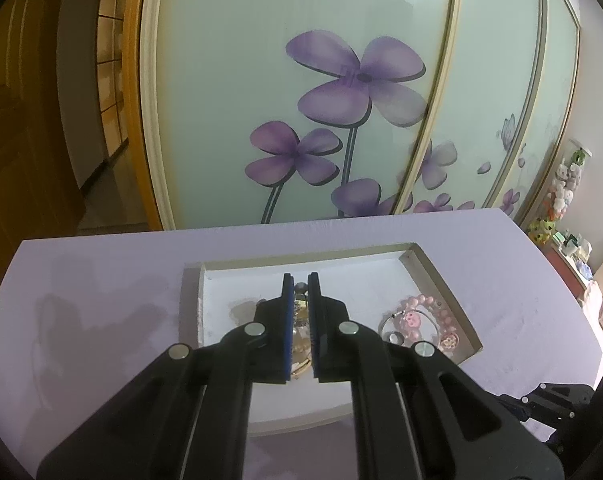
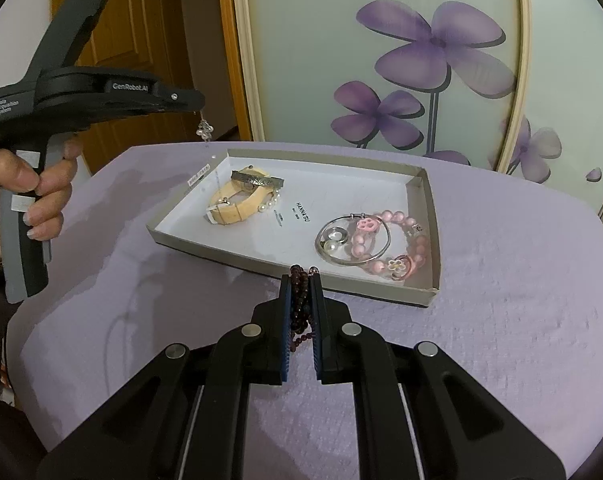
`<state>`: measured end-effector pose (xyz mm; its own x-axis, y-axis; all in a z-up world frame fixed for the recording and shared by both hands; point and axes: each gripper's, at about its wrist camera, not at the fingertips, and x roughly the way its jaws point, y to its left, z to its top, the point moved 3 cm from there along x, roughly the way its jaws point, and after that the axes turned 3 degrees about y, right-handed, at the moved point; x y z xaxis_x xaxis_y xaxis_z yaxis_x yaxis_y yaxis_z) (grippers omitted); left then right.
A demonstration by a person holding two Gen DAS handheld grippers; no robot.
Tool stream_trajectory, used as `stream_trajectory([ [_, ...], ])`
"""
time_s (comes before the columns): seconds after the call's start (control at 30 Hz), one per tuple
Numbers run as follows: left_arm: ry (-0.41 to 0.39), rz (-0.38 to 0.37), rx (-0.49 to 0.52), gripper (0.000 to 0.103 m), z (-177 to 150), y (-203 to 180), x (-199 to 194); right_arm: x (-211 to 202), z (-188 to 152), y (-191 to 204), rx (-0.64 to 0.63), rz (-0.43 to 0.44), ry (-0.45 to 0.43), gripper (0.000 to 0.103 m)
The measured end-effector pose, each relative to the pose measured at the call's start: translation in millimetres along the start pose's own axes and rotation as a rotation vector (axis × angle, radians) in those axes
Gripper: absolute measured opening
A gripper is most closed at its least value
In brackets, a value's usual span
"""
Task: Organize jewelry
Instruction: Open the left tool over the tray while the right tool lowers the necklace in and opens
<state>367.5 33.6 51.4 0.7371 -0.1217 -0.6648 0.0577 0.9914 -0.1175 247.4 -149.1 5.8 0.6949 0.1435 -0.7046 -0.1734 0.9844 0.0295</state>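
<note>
A shallow white cardboard tray lies on a lilac cloth. In it are a cream watch-like band, a silver bar clip, a silver hoop and a pink bead bracelet. My left gripper is shut on a small crystal pendant, which dangles above the tray's far left corner. My right gripper is shut on a dark red bead string, just in front of the tray's near wall. The pink bracelet also shows in the left wrist view.
The lilac-covered table drops off at its edges all round. A sliding door with purple flowers stands behind it. A wooden door is at the left. A shelf with small toys is at the right.
</note>
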Motion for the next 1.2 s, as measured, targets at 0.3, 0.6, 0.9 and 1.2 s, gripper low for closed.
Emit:
stream_trajectory([
  [0.3, 0.008, -0.014, -0.002, 0.029, -3, -2, 5, 1, 1, -1, 0.004, 0.002, -0.001, 0.009],
  [0.6, -0.03, 0.014, -0.018, 0.046, -4, 10, -7, 0, 9, -1, 0.0, -0.006, -0.022, 0.009],
  [0.9, -0.056, 0.028, -0.046, 0.049, 3, 22, -14, 3, 28, -6, -0.018, -0.045, -0.065, 0.009],
  [1.2, -0.069, 0.025, -0.062, 0.05, 1, 28, -18, 30, 60, -19, 0.0, -0.062, -0.107, 0.009],
])
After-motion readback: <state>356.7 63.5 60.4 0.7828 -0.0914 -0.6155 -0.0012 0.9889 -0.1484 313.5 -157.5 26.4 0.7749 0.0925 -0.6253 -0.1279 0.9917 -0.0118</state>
